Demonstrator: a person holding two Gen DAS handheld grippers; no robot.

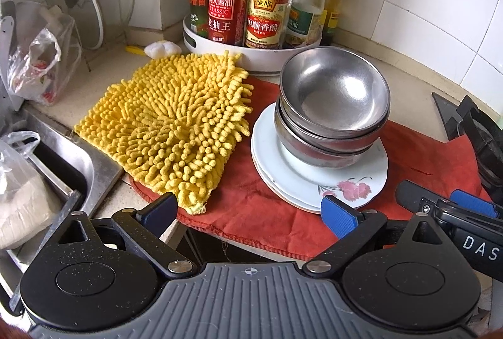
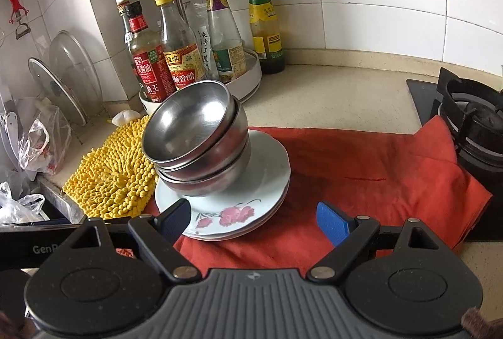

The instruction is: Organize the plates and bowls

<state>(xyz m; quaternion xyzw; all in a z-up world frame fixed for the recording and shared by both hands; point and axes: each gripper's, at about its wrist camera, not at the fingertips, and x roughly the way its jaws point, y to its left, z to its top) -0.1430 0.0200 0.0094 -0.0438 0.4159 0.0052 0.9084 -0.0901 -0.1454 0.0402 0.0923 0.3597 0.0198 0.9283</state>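
Steel bowls stacked on plates on the counter, both grippers held back with fingers spread.

From the left wrist we saw the left gripper (image 1: 251, 213) with its fingers (image 1: 339, 219) wide apart and nothing between them, short of the stack of steel bowls (image 1: 333, 106) that sat nested on a pile of white plates (image 1: 314, 182) (the top one bore a pink flower). The plates lay on a red cloth (image 1: 267, 219), beside a yellow chenille mat (image 1: 169, 125); a white turntable of sauce bottles (image 1: 248, 12) stood behind. From the right wrist we saw the right gripper (image 2: 254, 222) likewise open and empty, its left finger just before the plates' near rim, apart from it as far as we could tell, and a gas burner (image 2: 471, 125) off to the right.
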